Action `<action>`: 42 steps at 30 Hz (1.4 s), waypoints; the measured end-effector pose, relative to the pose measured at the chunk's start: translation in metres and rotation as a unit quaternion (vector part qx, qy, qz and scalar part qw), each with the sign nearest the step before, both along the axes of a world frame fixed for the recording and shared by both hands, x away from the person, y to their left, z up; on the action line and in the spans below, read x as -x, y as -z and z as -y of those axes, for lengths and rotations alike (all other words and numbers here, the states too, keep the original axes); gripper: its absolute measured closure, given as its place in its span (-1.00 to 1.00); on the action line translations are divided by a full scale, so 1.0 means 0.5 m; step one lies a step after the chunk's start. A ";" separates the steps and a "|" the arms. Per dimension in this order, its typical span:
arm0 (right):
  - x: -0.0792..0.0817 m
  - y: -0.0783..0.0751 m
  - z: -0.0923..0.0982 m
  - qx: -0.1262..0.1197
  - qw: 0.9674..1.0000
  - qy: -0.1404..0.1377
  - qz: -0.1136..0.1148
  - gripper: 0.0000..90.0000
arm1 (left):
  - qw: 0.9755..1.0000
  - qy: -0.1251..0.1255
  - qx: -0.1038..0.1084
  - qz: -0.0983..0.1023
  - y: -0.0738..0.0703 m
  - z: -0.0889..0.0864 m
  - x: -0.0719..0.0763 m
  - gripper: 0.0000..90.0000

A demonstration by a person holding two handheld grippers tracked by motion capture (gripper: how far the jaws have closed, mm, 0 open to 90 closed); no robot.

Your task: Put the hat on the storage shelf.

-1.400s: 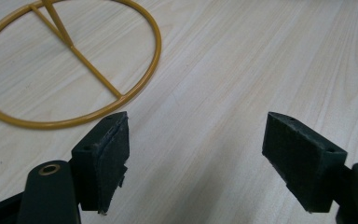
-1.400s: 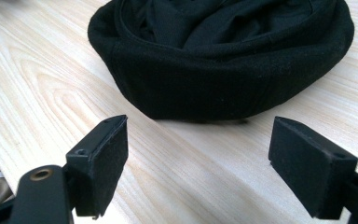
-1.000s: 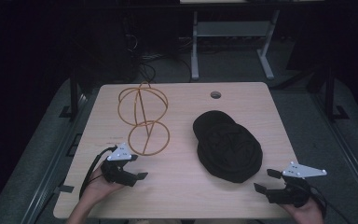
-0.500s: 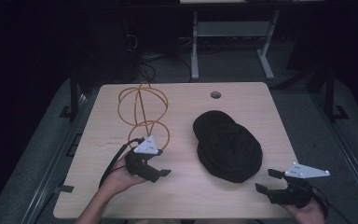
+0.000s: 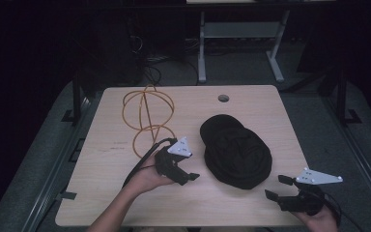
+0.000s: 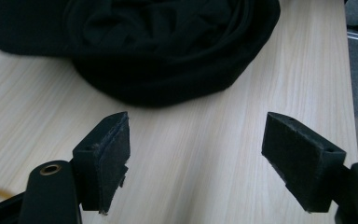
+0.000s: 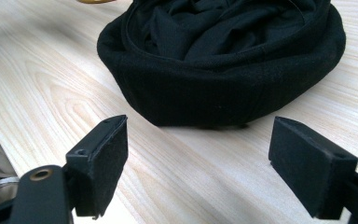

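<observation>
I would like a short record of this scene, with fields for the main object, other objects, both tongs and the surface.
main object: black fabric cap, lying upside down on the table, crumpled inside
other object: orange wire stand of round loops, left of the cap, apart from it
left tongs: open, empty, pointing at the cap, close to its left edge
right tongs: open, empty, near the table's front right corner, facing the cap
surface: light wooden table, round hole near the far edge

Black cap [image 5: 236, 152] on the table.
Soft cloth, lying upside down with the crumpled lining facing up; brim toward the table's far side. Sits right of centre, flat on the wood, untouched, its near rim rounded.
</observation>
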State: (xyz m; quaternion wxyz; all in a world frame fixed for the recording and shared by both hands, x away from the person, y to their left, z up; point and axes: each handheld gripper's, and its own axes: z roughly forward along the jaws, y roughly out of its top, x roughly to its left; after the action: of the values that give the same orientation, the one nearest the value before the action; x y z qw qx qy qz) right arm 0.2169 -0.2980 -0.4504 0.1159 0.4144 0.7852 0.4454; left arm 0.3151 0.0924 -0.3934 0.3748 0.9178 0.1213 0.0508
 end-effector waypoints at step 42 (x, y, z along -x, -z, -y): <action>-0.002 0.000 -0.004 -0.001 1.000 -0.010 0.001 -0.58 | 0.986 0.132 -0.087 -0.048 0.068 0.223 -0.046 -0.39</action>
State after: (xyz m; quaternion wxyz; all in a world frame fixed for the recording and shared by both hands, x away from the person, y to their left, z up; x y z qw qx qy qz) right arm 0.2180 -0.2960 -0.4506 0.1114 0.4062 0.7888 0.4477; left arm 0.3383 -0.0192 -0.4275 0.2904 0.9563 0.0116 -0.0325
